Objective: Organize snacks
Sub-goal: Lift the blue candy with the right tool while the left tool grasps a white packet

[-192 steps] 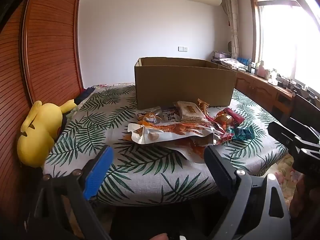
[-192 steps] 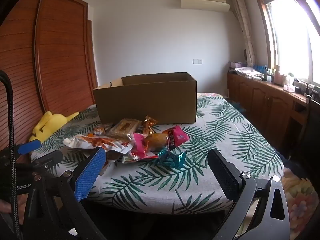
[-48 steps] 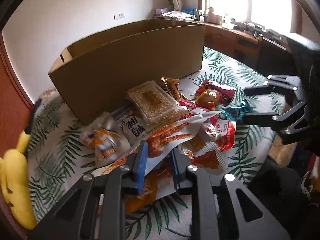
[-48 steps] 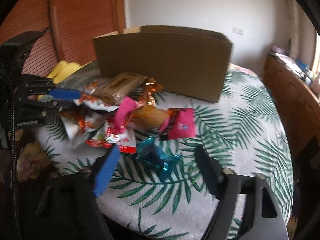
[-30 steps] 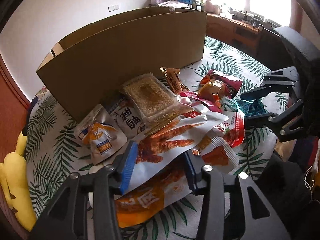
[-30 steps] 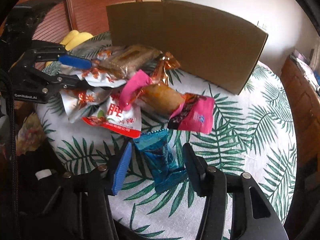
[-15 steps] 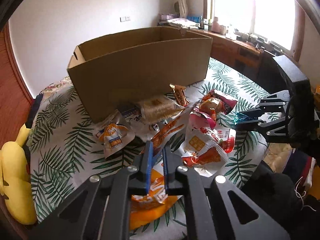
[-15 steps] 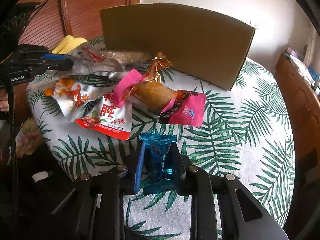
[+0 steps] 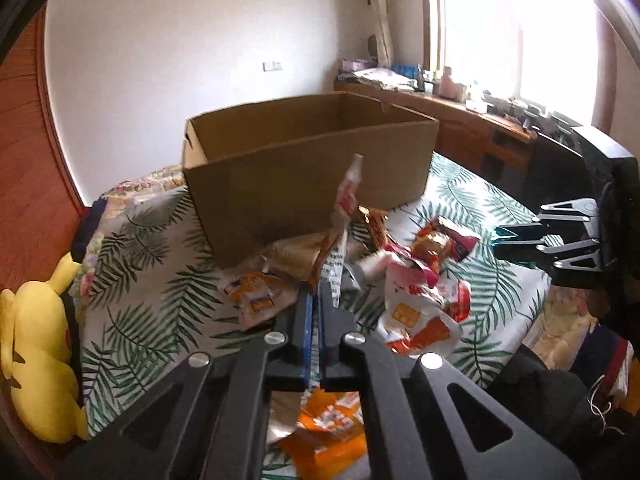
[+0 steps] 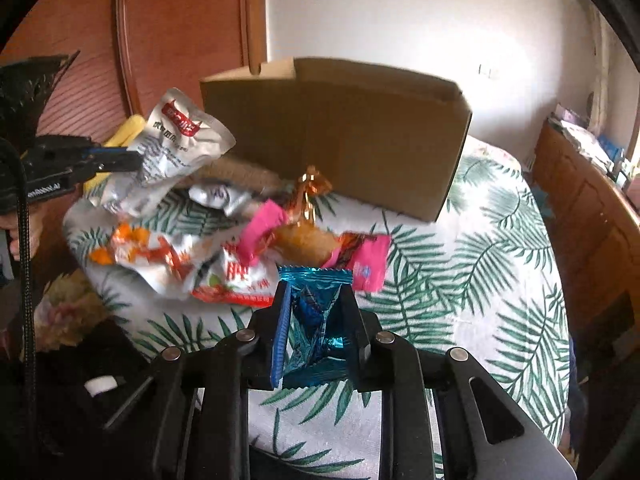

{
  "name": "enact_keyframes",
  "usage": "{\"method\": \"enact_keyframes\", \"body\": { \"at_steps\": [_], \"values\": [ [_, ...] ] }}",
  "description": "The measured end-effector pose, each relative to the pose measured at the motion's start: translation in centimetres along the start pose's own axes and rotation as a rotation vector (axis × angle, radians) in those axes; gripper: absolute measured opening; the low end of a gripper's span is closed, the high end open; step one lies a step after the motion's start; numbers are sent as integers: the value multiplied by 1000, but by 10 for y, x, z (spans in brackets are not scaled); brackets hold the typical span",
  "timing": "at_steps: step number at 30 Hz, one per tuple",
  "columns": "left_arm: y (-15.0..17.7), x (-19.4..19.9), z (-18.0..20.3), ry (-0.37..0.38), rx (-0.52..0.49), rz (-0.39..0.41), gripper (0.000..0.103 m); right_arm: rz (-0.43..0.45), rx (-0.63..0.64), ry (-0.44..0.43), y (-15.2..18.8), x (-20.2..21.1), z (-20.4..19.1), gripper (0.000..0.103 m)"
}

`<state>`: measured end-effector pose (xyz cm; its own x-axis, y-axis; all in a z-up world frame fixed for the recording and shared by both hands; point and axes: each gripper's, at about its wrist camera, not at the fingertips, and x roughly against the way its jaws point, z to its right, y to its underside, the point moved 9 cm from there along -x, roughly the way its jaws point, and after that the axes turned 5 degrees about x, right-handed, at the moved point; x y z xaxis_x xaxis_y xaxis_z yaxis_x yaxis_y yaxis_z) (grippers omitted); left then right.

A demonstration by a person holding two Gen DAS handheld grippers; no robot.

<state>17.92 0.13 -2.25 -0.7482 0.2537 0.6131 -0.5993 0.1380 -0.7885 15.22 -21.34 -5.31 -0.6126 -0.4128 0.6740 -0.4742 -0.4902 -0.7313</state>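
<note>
1. The left gripper (image 9: 319,300) was clamped on a silver pouch (image 10: 176,148), which hung above the snack pile, clear of the table (image 10: 500,280).
2. The right gripper (image 10: 314,320) was pinched tight on a blue packet (image 10: 316,312), held just above the leaf-print cloth at the pile's near edge.
3. The box (image 9: 312,168) stood open behind the pile, on the table.
4. A pink-wrapped bun (image 10: 308,244), a red-and-white pouch (image 9: 420,312) and an orange pack (image 9: 328,436) lay among the remaining snacks.
5. A yellow plush (image 9: 36,360) sat at the table's left edge.
</note>
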Motion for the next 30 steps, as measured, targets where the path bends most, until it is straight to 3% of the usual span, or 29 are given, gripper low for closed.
{"method": "enact_keyframes", "body": {
  "at_steps": [14,30],
  "values": [
    [-23,27,-11,-6,72,112,0,98,-36,14,-32,26,-9,22],
    [-88,45,-10,-1,102,224,0,200,-46,54,-80,53,-5,22]
  ]
}}
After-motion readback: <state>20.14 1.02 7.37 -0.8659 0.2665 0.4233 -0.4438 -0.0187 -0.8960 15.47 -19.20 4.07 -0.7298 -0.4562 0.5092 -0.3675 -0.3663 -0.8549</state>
